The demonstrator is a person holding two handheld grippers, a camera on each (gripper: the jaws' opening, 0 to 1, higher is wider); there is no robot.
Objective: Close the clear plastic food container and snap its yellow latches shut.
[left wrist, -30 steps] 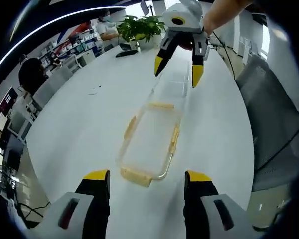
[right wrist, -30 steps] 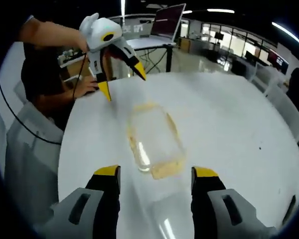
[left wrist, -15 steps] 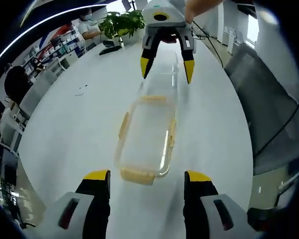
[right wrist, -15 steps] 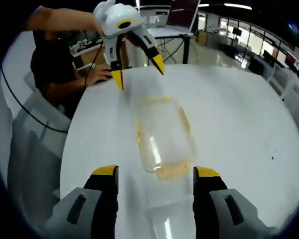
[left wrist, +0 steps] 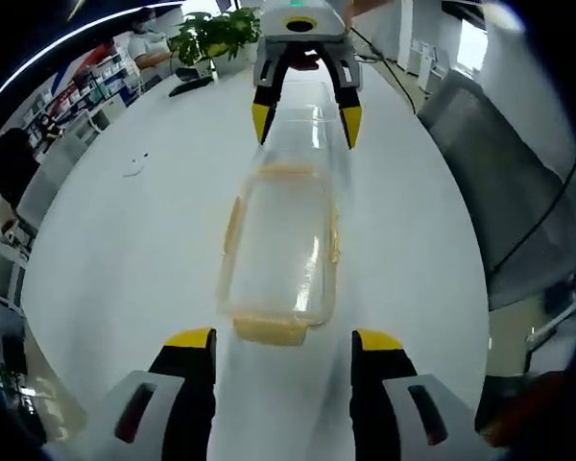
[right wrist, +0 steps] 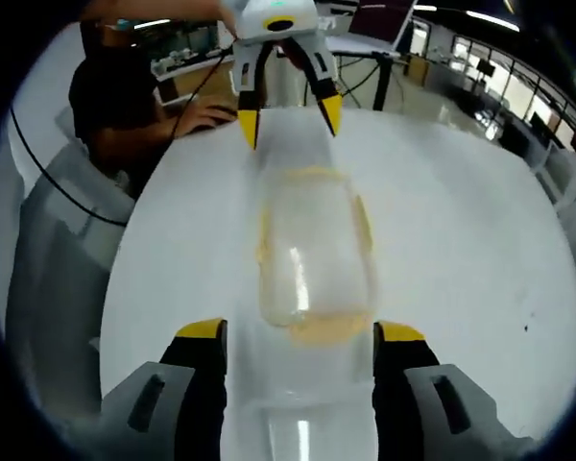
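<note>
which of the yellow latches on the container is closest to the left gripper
The end latch, lying just ahead of the left gripper between its open jaws. The side latches sit farther along the clear container, and the far end latch lies toward the right gripper.

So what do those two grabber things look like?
Both look alike. The left gripper has two thick black fingers with yellow tips, on pale grey blocks that each carry a dark slot with a red mark. The right gripper is built the same. Seen from the front, each has a rounded white body with a yellow-ringed circle on top, and a thin black cable trails from the left one.
</note>
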